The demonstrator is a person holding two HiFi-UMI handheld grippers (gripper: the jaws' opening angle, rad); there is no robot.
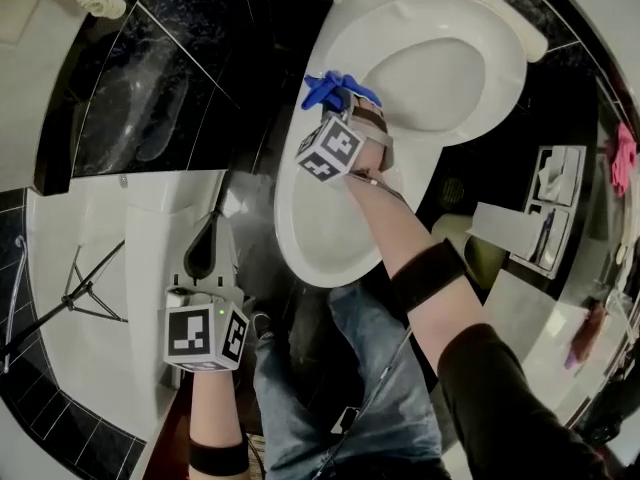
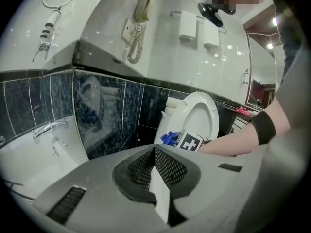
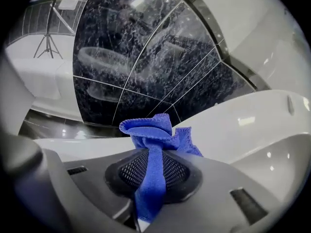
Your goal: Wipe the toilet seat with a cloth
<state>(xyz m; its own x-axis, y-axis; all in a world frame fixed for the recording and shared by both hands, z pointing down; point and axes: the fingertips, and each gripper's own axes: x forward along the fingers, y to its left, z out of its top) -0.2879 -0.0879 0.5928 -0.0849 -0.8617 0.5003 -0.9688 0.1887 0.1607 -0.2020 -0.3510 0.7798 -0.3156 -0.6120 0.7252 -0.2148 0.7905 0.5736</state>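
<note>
A white toilet stands against the dark tiled wall with its lid (image 1: pixel 445 63) raised; the seat rim (image 1: pixel 310 238) lies below it in the head view. My right gripper (image 1: pixel 347 108) is shut on a blue cloth (image 1: pixel 333 90) at the left side of the rim, near the hinge. In the right gripper view the cloth (image 3: pixel 154 135) bunches in front of my right gripper (image 3: pixel 154 155) and a strip runs down between the jaws, over the white toilet rim (image 3: pixel 252 123). My left gripper (image 1: pixel 203 258) hangs shut and empty left of the toilet. The left gripper view shows the toilet lid (image 2: pixel 200 115) and cloth (image 2: pixel 168 138) beyond my left gripper (image 2: pixel 154 153).
A white bathtub (image 1: pixel 95 258) with a tripod (image 1: pixel 80 290) in it lies at the left. Dark marble tiles (image 1: pixel 170 78) back the toilet. A shelf with toiletries (image 1: pixel 553 193) and a pink cloth (image 1: pixel 622 156) are at the right. A wall phone (image 2: pixel 141 11) hangs above.
</note>
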